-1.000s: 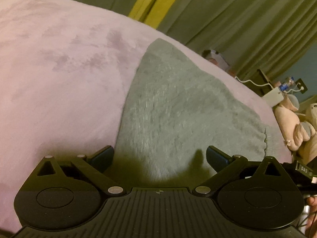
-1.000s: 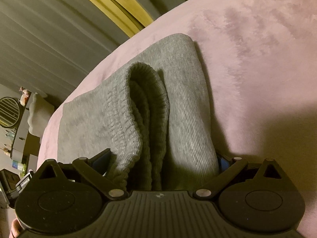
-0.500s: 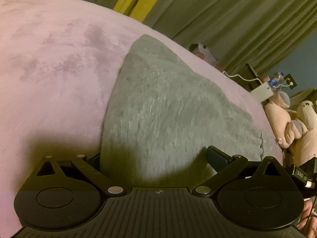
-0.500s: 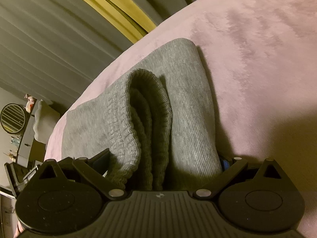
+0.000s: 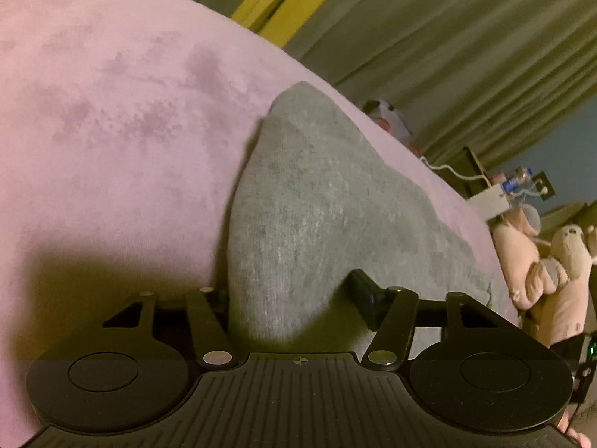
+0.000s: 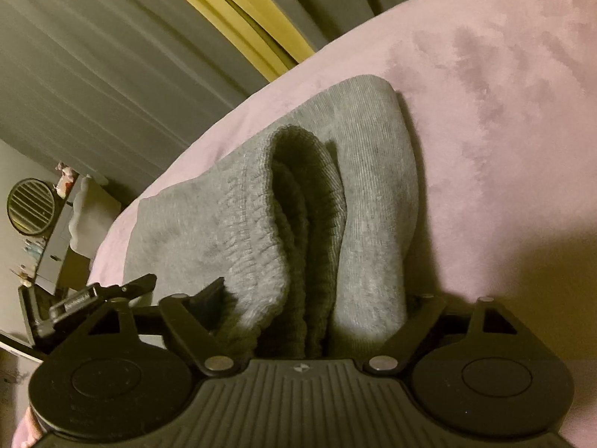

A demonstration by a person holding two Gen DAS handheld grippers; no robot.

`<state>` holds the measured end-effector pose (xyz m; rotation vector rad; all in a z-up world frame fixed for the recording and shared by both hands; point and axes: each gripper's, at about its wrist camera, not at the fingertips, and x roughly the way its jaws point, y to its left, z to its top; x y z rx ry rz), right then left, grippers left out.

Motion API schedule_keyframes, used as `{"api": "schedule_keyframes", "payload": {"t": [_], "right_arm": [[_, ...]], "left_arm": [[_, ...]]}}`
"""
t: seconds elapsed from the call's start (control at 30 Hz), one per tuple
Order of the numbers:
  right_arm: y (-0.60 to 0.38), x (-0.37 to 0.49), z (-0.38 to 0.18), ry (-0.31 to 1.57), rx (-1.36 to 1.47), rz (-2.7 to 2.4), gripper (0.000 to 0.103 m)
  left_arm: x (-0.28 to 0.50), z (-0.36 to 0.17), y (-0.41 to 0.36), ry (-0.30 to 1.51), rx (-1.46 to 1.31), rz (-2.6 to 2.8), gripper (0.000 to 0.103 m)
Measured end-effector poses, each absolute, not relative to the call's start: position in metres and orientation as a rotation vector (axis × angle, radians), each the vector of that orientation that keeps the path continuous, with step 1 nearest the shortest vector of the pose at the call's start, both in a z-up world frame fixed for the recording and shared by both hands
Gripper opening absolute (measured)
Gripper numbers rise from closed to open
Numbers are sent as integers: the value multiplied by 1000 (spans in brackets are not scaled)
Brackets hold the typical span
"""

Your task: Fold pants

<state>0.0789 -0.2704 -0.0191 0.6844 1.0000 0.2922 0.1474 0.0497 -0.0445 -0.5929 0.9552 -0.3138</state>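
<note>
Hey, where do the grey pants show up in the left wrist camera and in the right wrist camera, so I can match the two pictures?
Left wrist view: the grey pants fill the centre, a smooth folded edge running down between the left gripper fingers.
Right wrist view: the grey pants sit centre, ribbed waistband layers bunched between the right gripper fingers.
Shared landmark: the yellow strip between the curtains, beyond the pink blanket.
</note>
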Motion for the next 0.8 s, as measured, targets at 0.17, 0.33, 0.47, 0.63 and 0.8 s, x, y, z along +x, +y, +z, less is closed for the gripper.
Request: {"api": "schedule_keyframes", "payload": {"t": [0.17,0.33,0.47,0.63,0.8], "right_arm": [[-259,86,-21,1012,624,312,99],[-245,77,-8,978,466,293,72],[-235,71,6,943,395,285,64],[-234,66,27,886,381,297,60],[-231,72,52,823,366,325,58]], "left_arm": [[153,-44,36,964,-546,-375,91],[141,-32,29,910,-512,-304,35],[129,-14,15,870,-399,-249,24],[124,12,-11,809,-267,-216,22],[128,38,-18,733,-237,-220,22]]}}
